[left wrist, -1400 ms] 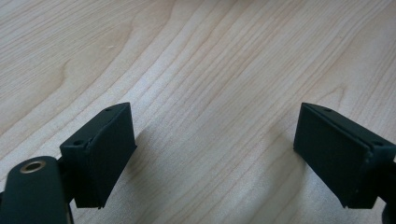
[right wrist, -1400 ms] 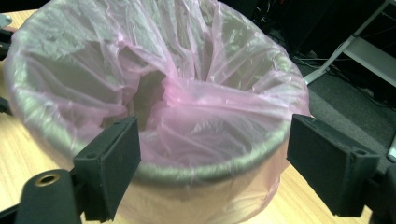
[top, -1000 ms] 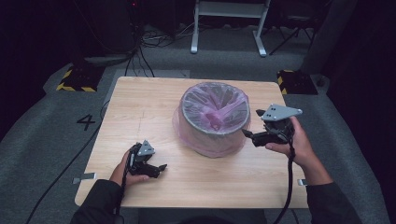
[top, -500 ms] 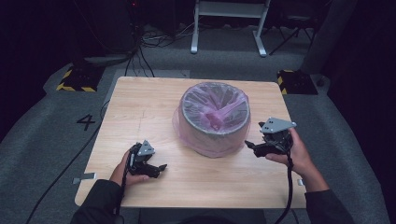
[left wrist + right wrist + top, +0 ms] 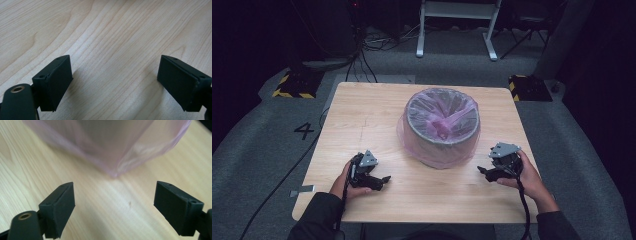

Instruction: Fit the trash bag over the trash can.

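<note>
Both sets of jaws stand wide, nothing between them. The right gripper (image 5: 484, 172) sits low on the table (image 5: 362, 115), just beside the grey bin (image 5: 442, 127) at its middle; the left gripper (image 5: 379, 181) rests well apart. A pink liner bag (image 5: 130, 157) drapes over the bin's rim, crumpled inside. A "4" (image 5: 305, 131) marks the floor.

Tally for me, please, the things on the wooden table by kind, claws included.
Grey bin: 1
Pink liner bag over the bin: 1
Claws, the left claw and the right claw, both open: 2
Total: 4
</note>
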Motion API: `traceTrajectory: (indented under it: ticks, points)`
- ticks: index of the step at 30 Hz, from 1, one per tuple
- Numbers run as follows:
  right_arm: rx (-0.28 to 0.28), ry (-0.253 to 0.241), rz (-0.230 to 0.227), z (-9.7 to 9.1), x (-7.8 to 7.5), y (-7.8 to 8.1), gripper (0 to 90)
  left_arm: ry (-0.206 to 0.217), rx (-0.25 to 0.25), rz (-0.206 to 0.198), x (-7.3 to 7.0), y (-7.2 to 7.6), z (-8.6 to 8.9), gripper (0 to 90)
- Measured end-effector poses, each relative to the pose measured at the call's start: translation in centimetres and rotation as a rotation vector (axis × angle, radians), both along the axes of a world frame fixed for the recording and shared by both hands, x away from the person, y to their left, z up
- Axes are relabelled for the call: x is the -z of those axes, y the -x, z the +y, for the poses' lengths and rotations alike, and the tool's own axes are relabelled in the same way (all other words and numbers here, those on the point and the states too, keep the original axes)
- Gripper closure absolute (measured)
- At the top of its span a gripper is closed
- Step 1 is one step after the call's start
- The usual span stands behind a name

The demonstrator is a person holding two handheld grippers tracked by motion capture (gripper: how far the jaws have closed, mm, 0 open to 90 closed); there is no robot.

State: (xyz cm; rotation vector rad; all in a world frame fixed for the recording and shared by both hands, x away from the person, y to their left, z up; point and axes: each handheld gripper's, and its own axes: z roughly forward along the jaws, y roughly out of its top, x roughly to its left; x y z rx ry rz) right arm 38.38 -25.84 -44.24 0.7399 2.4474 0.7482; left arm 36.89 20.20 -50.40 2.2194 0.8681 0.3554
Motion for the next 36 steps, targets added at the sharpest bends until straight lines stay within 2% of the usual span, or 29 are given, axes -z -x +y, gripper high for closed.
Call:
traceTrajectory:
  ticks: [4,9,13,18,19,23,36]
  points:
    - [0.010,0.021,0.028,-0.5,1.8,0.3,17.4,0.004,-0.006,0.000,0.0,0.0,0.0,12.5]
    - [0.042,0.006,0.067,-1.7,3.8,0.8,17.4,0.004,-0.010,0.000,0.0,0.0,-0.1,12.5]
    - [0.070,-0.092,0.078,-3.1,4.7,1.3,16.0,0.004,-0.010,0.000,0.0,0.0,-0.1,12.5]
    - [0.137,-0.272,0.099,-5.1,6.1,2.1,14.7,0.004,-0.011,0.000,0.0,0.0,-0.1,12.6]
    - [0.154,-0.281,0.102,-5.3,6.1,2.2,14.3,0.004,-0.010,0.000,0.0,0.0,-0.1,12.6]
    - [0.189,-0.282,0.097,-5.7,6.1,2.5,14.1,0.005,-0.009,0.001,0.0,0.0,-0.1,12.6]
    - [0.196,-0.276,0.105,-5.7,6.2,2.2,9.6,-0.003,-0.001,-0.001,0.0,-0.1,0.0,12.6]
